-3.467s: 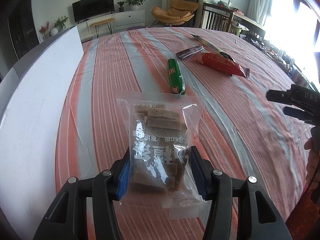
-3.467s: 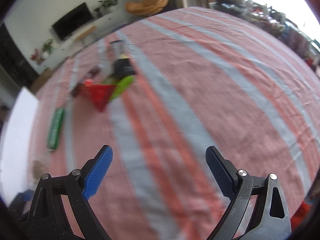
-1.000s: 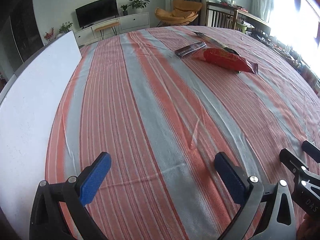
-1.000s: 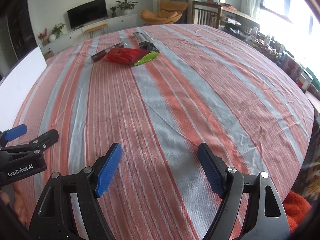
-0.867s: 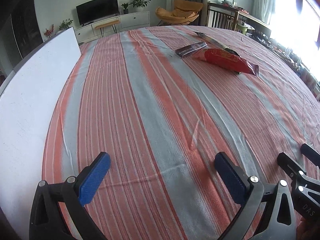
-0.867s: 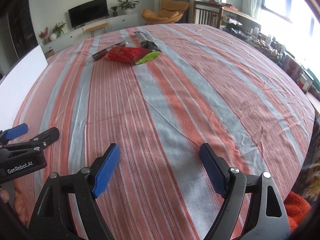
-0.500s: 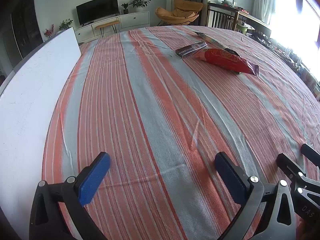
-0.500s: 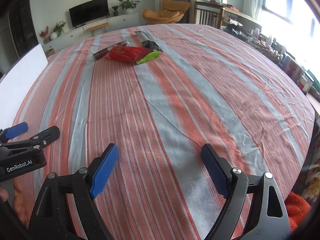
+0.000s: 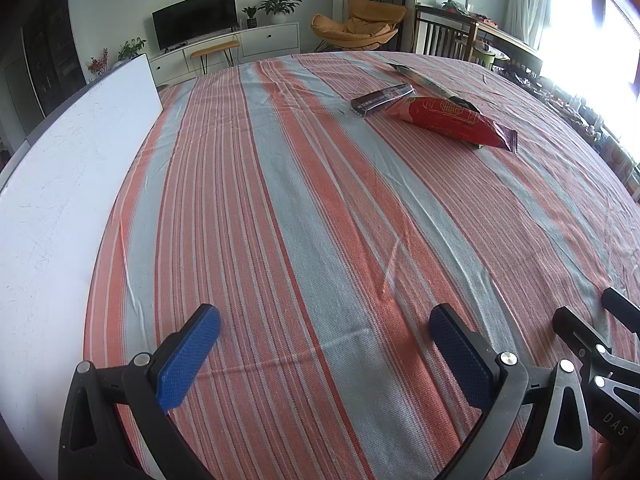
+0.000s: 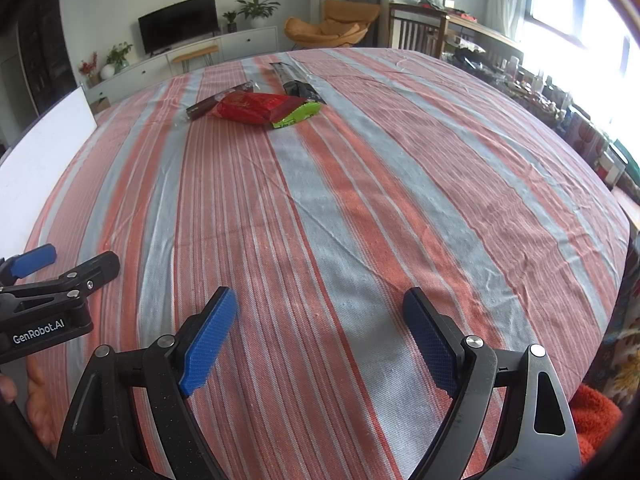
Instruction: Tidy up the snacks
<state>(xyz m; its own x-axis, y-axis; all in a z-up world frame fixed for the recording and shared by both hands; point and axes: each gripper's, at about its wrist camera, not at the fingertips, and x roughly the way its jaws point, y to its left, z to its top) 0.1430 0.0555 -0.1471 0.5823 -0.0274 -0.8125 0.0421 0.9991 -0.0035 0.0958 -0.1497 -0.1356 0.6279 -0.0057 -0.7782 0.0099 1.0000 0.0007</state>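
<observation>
The snacks are lying together at the far side of the table (image 9: 320, 208), well apart from both grippers. A red packet (image 9: 448, 122) with gold print and crimped ends is resting on top of a lime-green packet (image 10: 298, 114), whose end is sticking out to the right in the right wrist view. Just to the left, a slim dark bar wrapper (image 9: 382, 99) is lying at a slant, touching the red packet's far end. Behind them a long dark glossy packet (image 10: 298, 82) is stretching away toward the far edge.

A woven cloth in broad orange and grey stripes with thin white lines is covering the table, creasing lightly in places. A smooth white board (image 9: 60, 184) is running along the left edge.

The left gripper (image 9: 326, 354) is hovering over the near cloth with its blue ribbed jaws spread wide and nothing between them. The right gripper (image 10: 320, 340), whose jaws have just been opening, is likewise released and empty, sitting beside the left one. A wide bare stretch of cloth is lying between the grippers and the snacks.
</observation>
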